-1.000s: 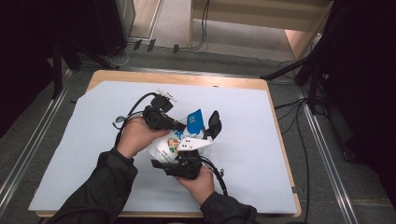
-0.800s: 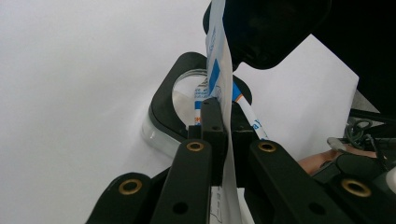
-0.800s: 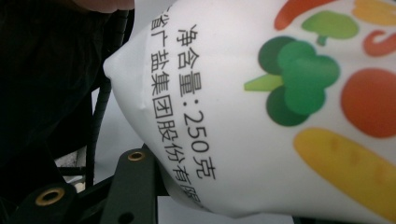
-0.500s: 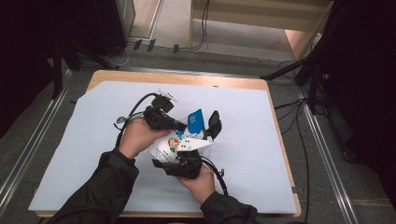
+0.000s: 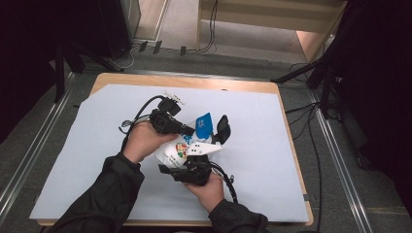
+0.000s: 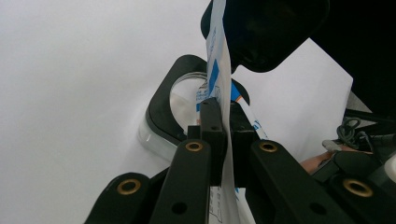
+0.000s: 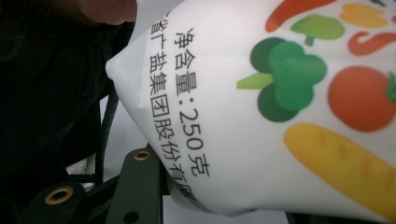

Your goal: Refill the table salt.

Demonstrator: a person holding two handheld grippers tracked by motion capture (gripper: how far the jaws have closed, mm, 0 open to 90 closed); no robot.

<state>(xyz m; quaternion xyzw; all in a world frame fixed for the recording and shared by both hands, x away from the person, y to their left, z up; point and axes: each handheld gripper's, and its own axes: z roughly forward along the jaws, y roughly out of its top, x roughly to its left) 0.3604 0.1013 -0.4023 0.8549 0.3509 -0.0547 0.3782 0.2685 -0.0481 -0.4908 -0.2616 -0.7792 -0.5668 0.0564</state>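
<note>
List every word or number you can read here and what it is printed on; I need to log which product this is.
"净含量:250克" on the white bag, beside its printed vegetables.
"省广盐集团股份有限", a second line on the same bag; its ends are cut off or curve away.
The blue and black print on the bag's top edge in the left gripper is too blurred to read.
The bag's small print from the high view is too small to read.

The pouch (image 7: 280,116) is smooth, glossy plastic film (printed with vegetables); the worktop (image 5: 291,145) wears a matt pale sheet over wood, and each tool's jaws look matt black.
</note>
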